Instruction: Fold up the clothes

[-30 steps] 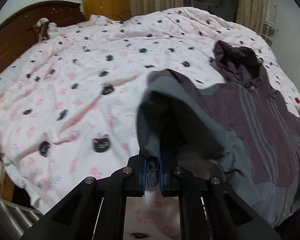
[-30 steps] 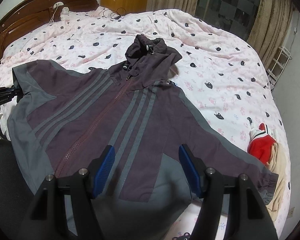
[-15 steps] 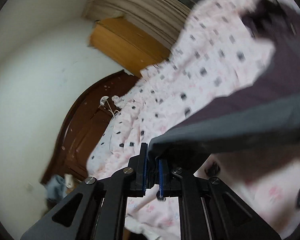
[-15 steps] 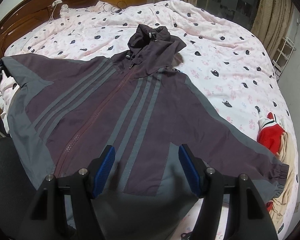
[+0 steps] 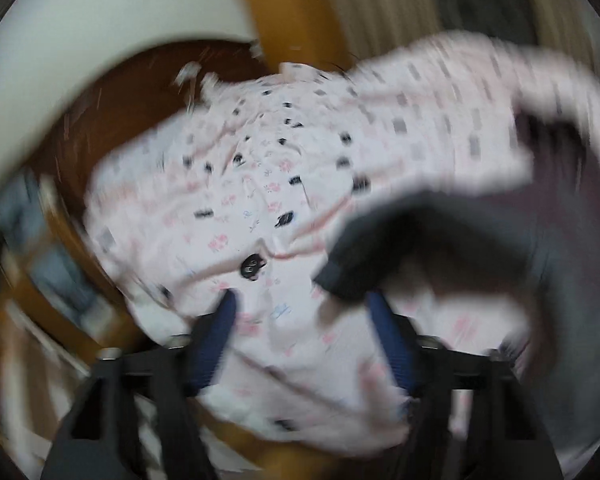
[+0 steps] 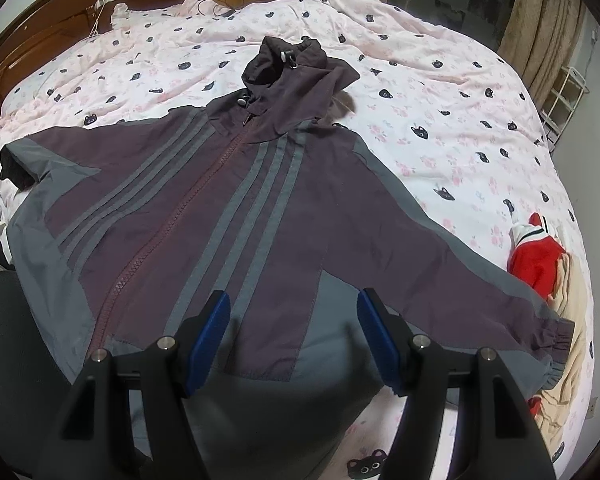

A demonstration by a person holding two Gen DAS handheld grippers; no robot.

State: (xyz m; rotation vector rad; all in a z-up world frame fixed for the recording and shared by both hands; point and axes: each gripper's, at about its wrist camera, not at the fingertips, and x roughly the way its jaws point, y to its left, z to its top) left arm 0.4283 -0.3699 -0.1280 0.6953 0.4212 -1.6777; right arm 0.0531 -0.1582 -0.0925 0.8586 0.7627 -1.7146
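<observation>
The bed (image 6: 440, 128), under its pink quilt printed with black cat faces, filled most of both views, with the dark wooden headboard (image 6: 52, 36) at the upper left of your right wrist view. On it your hooded jacket (image 6: 228, 216), maroon with grey stripes and grey panels, lay spread face up across the centre of that view: hood toward the top, zip closed, one sleeve reaching the lower right edge and the other ending at the left edge. At the right edge, a red and beige pile of clothes (image 6: 540, 264) sat just beside that sleeve's cuff.

Your right claw (image 6: 294, 332) hung over the jacket's lower hem at the bottom centre, its blue pads standing wide with nothing pinched between them.

Your left wrist view was heavily blurred. There your left claw (image 5: 304, 332) was opening, pads already well apart over the quilt, and the sleeve cuff (image 5: 352, 264) lay dark just above the right pad; I could not tell whether it touched that pad.
</observation>
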